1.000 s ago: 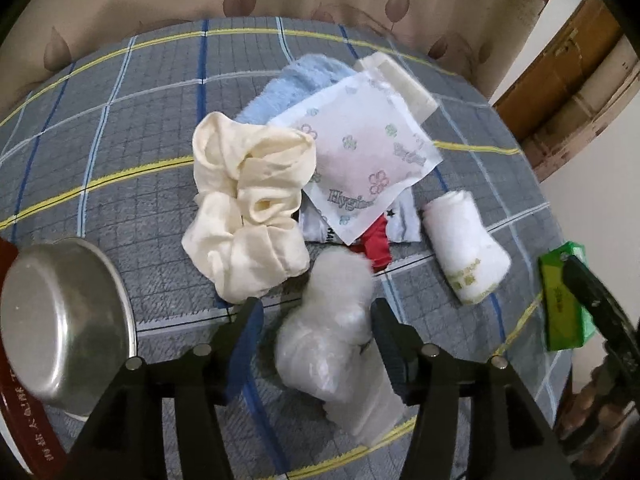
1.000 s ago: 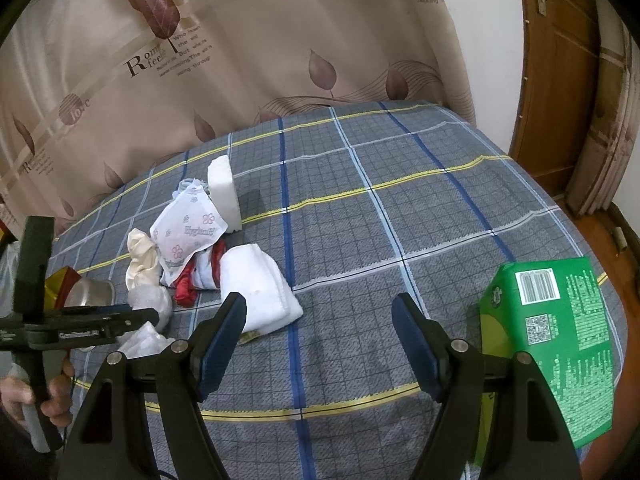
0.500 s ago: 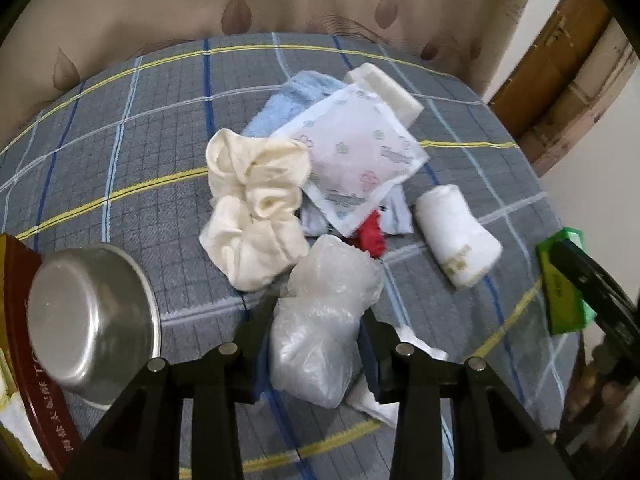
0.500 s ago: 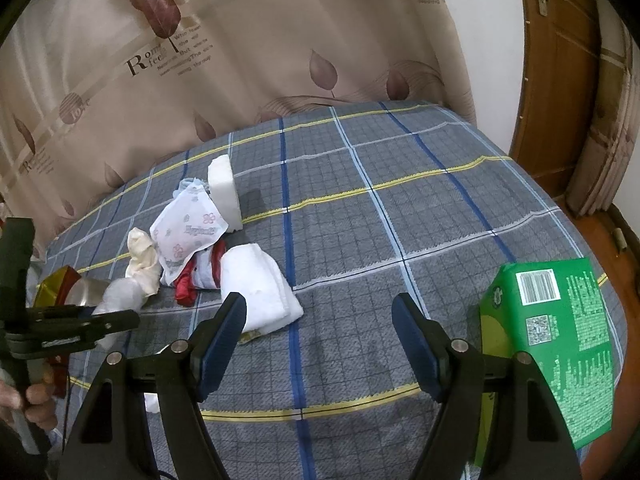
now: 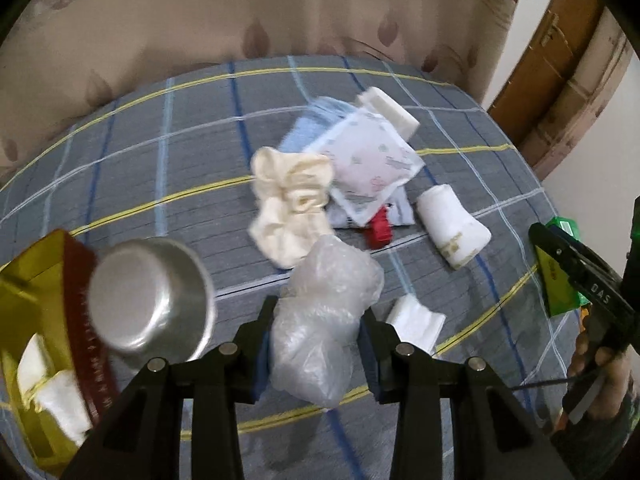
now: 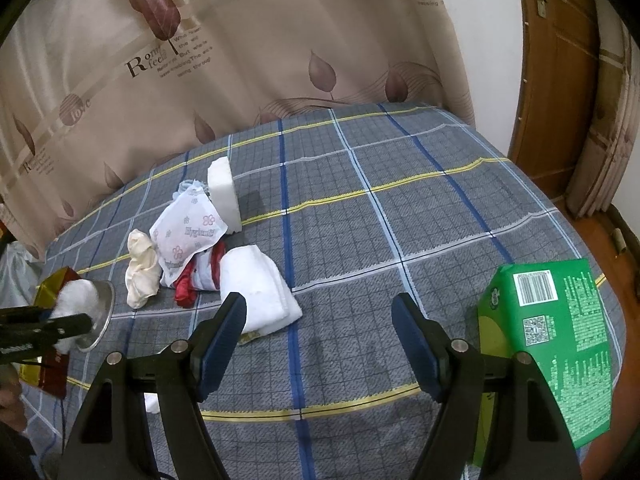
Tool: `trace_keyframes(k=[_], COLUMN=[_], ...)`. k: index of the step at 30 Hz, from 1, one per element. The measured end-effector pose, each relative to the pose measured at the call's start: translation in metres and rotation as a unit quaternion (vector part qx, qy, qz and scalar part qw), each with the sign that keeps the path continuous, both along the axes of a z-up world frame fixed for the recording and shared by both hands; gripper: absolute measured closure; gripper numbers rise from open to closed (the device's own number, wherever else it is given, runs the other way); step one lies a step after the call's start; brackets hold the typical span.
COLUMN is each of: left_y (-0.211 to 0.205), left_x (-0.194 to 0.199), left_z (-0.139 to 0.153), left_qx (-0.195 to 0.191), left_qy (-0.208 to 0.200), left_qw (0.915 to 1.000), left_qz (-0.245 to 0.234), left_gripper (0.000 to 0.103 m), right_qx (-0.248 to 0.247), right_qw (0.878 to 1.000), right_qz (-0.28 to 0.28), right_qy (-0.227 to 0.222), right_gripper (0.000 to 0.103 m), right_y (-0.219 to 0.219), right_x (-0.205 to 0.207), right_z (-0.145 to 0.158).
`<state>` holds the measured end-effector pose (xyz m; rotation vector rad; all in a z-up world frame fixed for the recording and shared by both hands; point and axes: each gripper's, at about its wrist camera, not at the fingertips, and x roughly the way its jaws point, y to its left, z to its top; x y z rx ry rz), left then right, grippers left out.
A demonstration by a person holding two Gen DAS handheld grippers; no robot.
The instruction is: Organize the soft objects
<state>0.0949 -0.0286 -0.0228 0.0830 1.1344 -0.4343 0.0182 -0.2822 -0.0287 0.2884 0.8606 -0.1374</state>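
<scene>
My left gripper [image 5: 316, 328] is shut on a crumpled clear plastic bag [image 5: 326, 312] of white filling and holds it above the checked bedspread [image 5: 160, 184]. The right wrist view shows that bag [image 6: 74, 296] at the far left, near a steel bowl [image 6: 102, 312]. On the bed lies a pile: a cream cloth [image 5: 294, 208], a flowered hygiene pack [image 5: 368, 164], a blue towel [image 5: 300, 132], a white sponge block [image 5: 388, 112], a red cloth [image 5: 380, 232] and a rolled white towel [image 5: 452, 228]. My right gripper [image 6: 320, 336] hangs open over bare bedspread, nothing between its fingers.
An upturned steel bowl [image 5: 148, 296] leans on a gold and red box [image 5: 36, 320] holding white items at the left. A folded white tissue [image 5: 416, 320] lies by the left gripper. A green carton [image 6: 560, 344] stands at the right, with a curtain [image 6: 280, 40] behind the bed and a door [image 6: 560, 60] to its right.
The left gripper closed on the plastic bag and lifted it off the bed, pulling back toward the bowl and box. The right gripper stayed still.
</scene>
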Motion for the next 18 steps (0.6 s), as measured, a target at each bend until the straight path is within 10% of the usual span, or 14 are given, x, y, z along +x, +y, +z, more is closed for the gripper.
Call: trace_keyframes(k=[18], left_y=[0.149], left_x=[-0.003], left_z=[0.045], left_qx=[0.030], left_qy=[-0.035], left_qw=[0.9881], left_qz=[0.147], left_gripper=[0.066], right_qx=[-0.009], right_qw=[1.000], right_qz=[0.013], right_qy=[-0.001], right_gripper=[0.030], right_y=[0.009], right_x=[0.000], right_z=[0.001])
